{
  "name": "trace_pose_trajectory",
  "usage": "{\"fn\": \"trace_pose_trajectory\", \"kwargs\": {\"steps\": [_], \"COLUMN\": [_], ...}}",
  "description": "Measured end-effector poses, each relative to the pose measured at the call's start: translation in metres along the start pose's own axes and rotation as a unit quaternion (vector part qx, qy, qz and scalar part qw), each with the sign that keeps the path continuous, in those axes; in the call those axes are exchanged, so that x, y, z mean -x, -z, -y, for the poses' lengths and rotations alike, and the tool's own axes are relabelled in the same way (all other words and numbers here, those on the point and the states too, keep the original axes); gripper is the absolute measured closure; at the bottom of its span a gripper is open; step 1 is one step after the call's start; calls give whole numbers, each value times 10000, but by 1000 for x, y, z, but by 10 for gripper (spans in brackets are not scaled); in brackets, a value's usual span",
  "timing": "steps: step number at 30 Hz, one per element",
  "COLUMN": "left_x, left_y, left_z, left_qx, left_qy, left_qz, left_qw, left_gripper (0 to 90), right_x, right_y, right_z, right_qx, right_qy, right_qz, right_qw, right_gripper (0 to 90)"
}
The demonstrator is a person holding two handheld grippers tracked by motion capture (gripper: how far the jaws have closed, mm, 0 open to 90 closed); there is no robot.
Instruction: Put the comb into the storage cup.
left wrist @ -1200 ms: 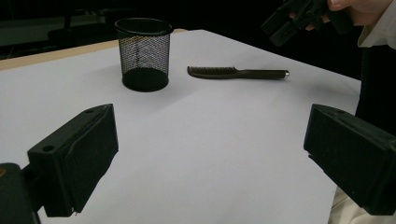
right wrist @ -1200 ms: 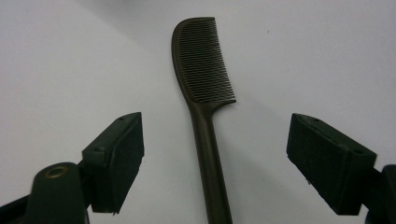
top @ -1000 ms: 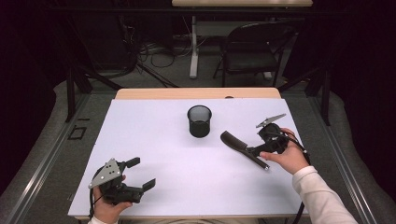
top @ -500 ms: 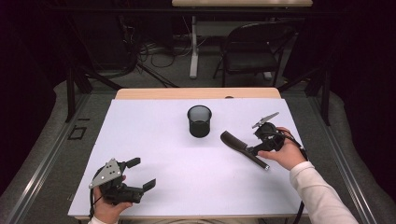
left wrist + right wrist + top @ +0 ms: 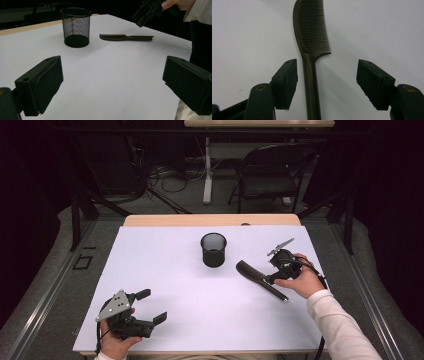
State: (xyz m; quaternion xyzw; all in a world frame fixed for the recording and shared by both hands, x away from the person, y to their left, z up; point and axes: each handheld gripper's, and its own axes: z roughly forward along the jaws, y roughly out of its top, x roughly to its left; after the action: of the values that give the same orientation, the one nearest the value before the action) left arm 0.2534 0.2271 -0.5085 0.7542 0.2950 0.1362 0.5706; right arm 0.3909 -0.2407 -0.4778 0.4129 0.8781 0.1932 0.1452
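Here the right gripper (image 5: 327,85), jaws just closing but not yet touching, straddles the comb (image 5: 312,45) handle beside the cup (image 5: 213,249); centre it before squeezing.

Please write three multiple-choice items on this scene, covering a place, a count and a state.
1. Where does the comb lie?
A. inside the mesh cup
B. flat on the table, right of the mesh cup
C. under the left claw

2. How many mesh cups stand on the table?
A. one
B. two
C. three

3. How is the right claw?
A. clamped on the cup's rim
B. open around the comb's handle
C. lying unheld on the table

1 B: the high view shows it beside the cup.
2 A: a single cup.
3 B: gaps remain beside the handle, though the jaws have just been closing.
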Motion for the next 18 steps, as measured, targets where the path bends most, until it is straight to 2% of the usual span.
{"fn": "trace_pose_trajectory", "kwargs": {"steps": [2,7,10,12,18], "left_x": [0,0,0,0,0], "left_y": [0,0,-1,-1,-1], "left_z": [0,0,0,0,0], "left_qx": [-1,-7,4,4,-8], "left_qy": [1,-4,-8,-5,-5], "left_qz": [2,11,43,41,41], "left_qw": [10000,10000,10000,10000,10000], "left_gripper": [32,32,32,32,32], "right_x": [0,3,5,7,7], "right_y": [-2,-4,-8,-9,-10], "right_z": [0,-1,-1,-1,-1], "right_qx": [36,-89,-142,-250,-292], "right_qy": [-51,-22,-8,52,165], "right_qz": [-27,-52,-187,-225,-273], "right_qw": [10000,9999,9997,9994,9991], "right_gripper": [334,390,418,454,522]}}
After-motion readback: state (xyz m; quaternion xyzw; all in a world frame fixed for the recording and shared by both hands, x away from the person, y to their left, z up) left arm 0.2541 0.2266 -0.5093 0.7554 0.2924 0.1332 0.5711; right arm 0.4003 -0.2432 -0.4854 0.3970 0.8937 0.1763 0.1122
